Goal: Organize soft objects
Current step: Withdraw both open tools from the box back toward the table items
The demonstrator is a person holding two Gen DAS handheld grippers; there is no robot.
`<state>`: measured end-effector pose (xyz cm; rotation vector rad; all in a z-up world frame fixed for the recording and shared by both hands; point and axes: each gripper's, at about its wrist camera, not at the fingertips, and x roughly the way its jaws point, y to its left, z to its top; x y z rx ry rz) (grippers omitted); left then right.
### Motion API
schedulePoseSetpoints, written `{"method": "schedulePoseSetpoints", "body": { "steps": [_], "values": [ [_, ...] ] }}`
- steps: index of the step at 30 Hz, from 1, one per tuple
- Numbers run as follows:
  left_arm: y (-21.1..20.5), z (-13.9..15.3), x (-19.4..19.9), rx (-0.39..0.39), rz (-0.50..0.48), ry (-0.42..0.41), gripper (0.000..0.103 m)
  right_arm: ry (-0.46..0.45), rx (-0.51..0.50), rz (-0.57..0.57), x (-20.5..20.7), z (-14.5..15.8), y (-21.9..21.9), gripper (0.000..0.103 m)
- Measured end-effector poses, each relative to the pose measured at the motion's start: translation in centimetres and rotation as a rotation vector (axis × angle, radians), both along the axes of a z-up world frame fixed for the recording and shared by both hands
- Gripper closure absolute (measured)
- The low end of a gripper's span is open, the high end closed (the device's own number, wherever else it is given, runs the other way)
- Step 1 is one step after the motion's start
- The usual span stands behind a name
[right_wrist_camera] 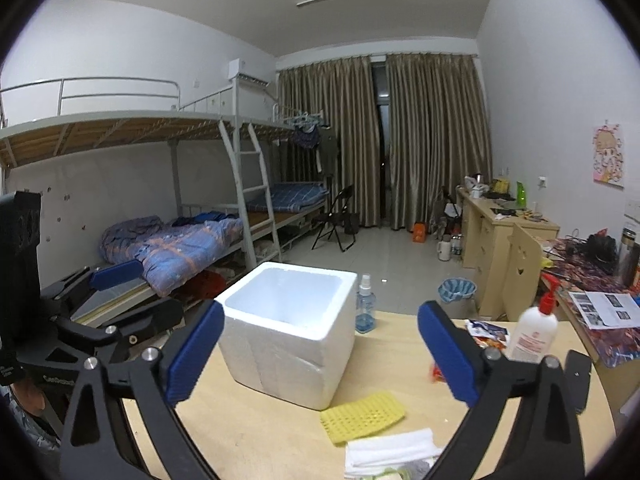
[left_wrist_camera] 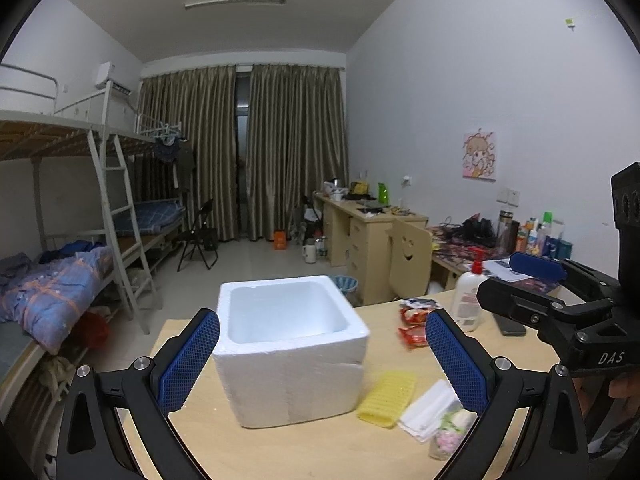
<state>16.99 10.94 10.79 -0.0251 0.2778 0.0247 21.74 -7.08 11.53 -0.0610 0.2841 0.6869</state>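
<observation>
Dorm-room clutter frames your workspace: bunk beds [right_wrist_camera: 168, 236] behind, a crowded desk [left_wrist_camera: 460, 240] off to the side, and a pale wooden table [left_wrist_camera: 248, 452] in front of you. On it, the white foam box [left_wrist_camera: 292, 344] stands open and looks empty. Just beside it lie the soft things: a yellow sponge mat [left_wrist_camera: 387, 399], folded white cloths [left_wrist_camera: 428, 408] and a clear bag of pastel bits [left_wrist_camera: 450, 432] (its contents are too blurred to name).

Your left gripper [left_wrist_camera: 324, 360] hangs spread wide around nothing, and your right gripper [right_wrist_camera: 320, 356] also gapes empty.

Watch the box: foam that light would likely slide or tip if a finger clips its rim on the way in. The cloths overlap the bag, so a careless pinch may drag both.

The lotion pump bottle [right_wrist_camera: 534, 332] and red snack packets [left_wrist_camera: 414, 326] crowd the right side, and the small spray bottle [right_wrist_camera: 365, 308] stands just behind the box; a wide swing could topple either bottle.
</observation>
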Motion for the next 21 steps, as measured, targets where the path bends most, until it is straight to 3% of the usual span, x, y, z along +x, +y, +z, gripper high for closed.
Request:
{"method": "schedulePoseSetpoints", "body": {
  "steps": [8,21],
  "values": [
    [-2.6,0.6,-3.2,-0.006,-0.031,-0.044,0.0,-0.021,0.005,-0.035,-2.3,-0.4,-2.0,0.0],
    [-4.7,-1.1,-7.0,-0.033,-0.047,-0.097,0.0,-0.024,0.021,-0.084,-5.6,-3.0,-6.2,0.0]
  ]
}}
